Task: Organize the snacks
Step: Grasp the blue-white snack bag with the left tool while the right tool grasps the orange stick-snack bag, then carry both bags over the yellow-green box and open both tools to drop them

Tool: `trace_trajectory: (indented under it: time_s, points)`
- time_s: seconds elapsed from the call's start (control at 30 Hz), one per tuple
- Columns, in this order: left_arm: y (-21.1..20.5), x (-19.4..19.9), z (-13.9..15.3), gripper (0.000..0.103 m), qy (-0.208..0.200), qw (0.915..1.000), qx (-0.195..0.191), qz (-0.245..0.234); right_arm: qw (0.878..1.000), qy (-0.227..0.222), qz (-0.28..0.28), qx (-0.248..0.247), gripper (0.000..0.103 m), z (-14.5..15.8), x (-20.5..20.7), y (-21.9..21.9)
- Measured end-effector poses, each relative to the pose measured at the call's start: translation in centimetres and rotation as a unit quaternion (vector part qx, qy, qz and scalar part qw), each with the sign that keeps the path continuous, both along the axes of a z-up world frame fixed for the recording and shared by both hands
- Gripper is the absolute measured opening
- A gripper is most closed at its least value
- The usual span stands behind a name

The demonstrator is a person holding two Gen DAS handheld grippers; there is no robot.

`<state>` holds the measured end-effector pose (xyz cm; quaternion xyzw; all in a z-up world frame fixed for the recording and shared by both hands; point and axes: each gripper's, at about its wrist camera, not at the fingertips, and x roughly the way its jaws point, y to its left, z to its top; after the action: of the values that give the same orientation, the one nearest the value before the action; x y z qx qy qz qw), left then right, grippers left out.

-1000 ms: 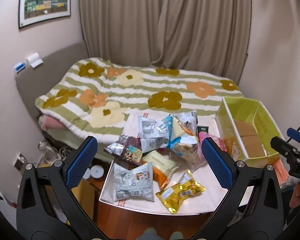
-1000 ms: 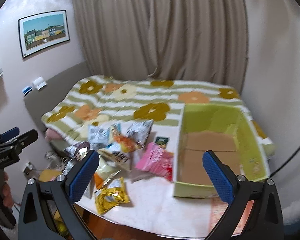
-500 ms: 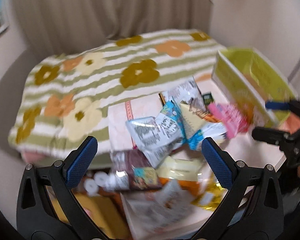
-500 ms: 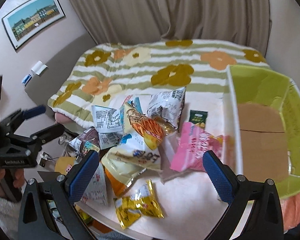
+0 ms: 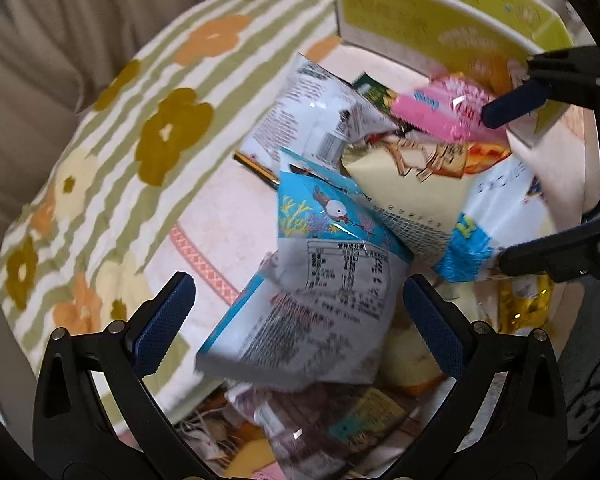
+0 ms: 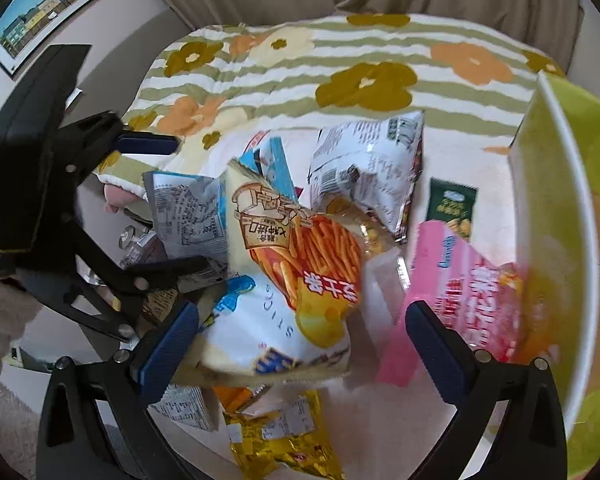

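A heap of snack bags lies on a low table under a pale pink cloth (image 6: pixel 480 168). My left gripper (image 5: pixel 298 320) is open, its fingers straddling a blue-and-white bag (image 5: pixel 312 300) without closing on it. My right gripper (image 6: pixel 300 340) is open too, low over a cream fries-stick bag (image 6: pixel 292 280). A pink bag (image 6: pixel 460 280) leans against the lime-green box (image 6: pixel 560 240) on the right. In the left wrist view the right gripper (image 5: pixel 496 188) shows at the right edge, beside the pink bag (image 5: pixel 440 108) and the box (image 5: pixel 440 28).
A gold packet (image 6: pixel 284 444) lies at the table's near edge, and a small dark green packet (image 6: pixel 452 208) and a silver bag (image 6: pixel 368 172) further back. A purple bag (image 5: pixel 320 420) sits under the left gripper. Behind the table is a bed with a floral blanket (image 6: pixel 340 60).
Both grippers have dropped from a high, far view to just above the snack pile. Both stay open. The bags have not shifted.
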<state>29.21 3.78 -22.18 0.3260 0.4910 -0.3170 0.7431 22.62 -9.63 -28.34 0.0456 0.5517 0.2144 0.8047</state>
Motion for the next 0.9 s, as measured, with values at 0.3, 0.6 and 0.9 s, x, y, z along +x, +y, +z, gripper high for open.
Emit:
trace_trajectory:
  time_s: [0.3, 0.6, 0.9]
  points:
    - [-0.1, 0.9, -2.7, 0.093, 0.041, 0.9988, -0.015, -0.022, 0.999, 0.020, -0.020, 0.016, 0.103, -1.6, 0.7, 0.2]
    - [1.5, 0.7, -2.1, 0.071, 0.049, 0.9977, -0.047, 0.001, 0.999, 0.017, -0.029, 0.016, 0.099, -1.9, 0.4, 0.4]
    - [4.0, 0.7, -0.5, 0.069, 0.036, 0.9948, -0.078, 0.054, 0.999, 0.010, -0.028, 0.024, 0.067, -2.1, -0.3, 1.5]
